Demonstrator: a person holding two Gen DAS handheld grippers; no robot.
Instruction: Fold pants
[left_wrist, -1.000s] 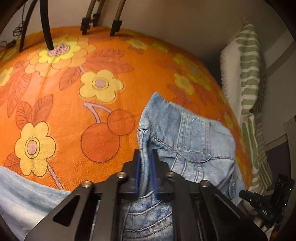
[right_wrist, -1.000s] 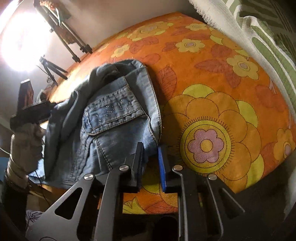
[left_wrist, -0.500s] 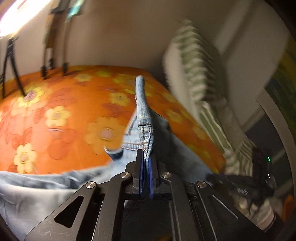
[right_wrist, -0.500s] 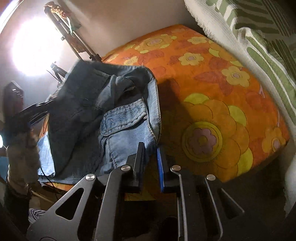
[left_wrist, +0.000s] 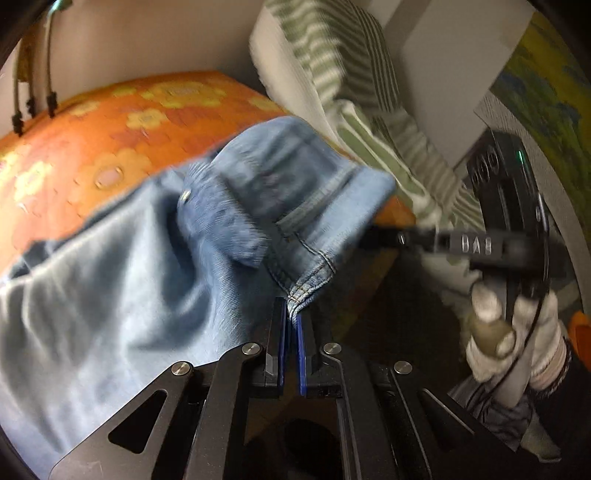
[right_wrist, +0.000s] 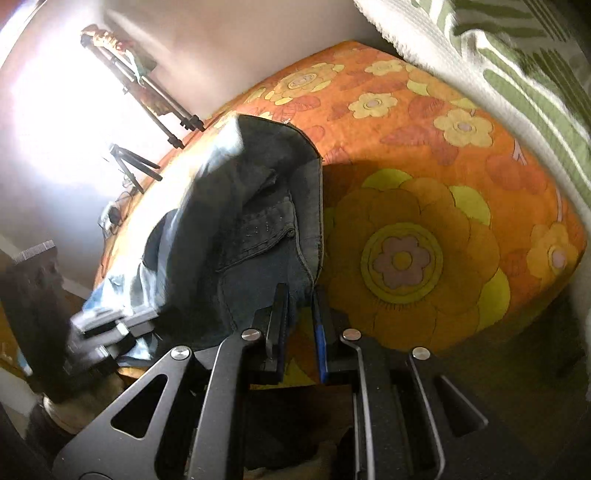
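Light blue denim pants (left_wrist: 155, 258) hang lifted over the orange flowered bedspread (left_wrist: 110, 122). My left gripper (left_wrist: 291, 325) is shut on the pants' waistband edge. My right gripper (right_wrist: 300, 302) is shut on the other waistband edge of the pants (right_wrist: 258, 229), which look dark against the light. In the left wrist view the right gripper (left_wrist: 373, 236) shows holding the far corner, in a white-gloved hand (left_wrist: 509, 332). In the right wrist view the left gripper (right_wrist: 110, 325) shows blurred at the lower left.
A green and white striped pillow (left_wrist: 332, 62) leans against the wall at the bed's right side; it also shows in the right wrist view (right_wrist: 517, 55). Tripod stands (right_wrist: 147, 99) and a bright light stand beyond the bed. The bed's edge (right_wrist: 461, 332) drops off near me.
Both grippers have lifted the waistband off the bed. The left gripper swung rightward and up, so the pants now hang spread between the two grippers.
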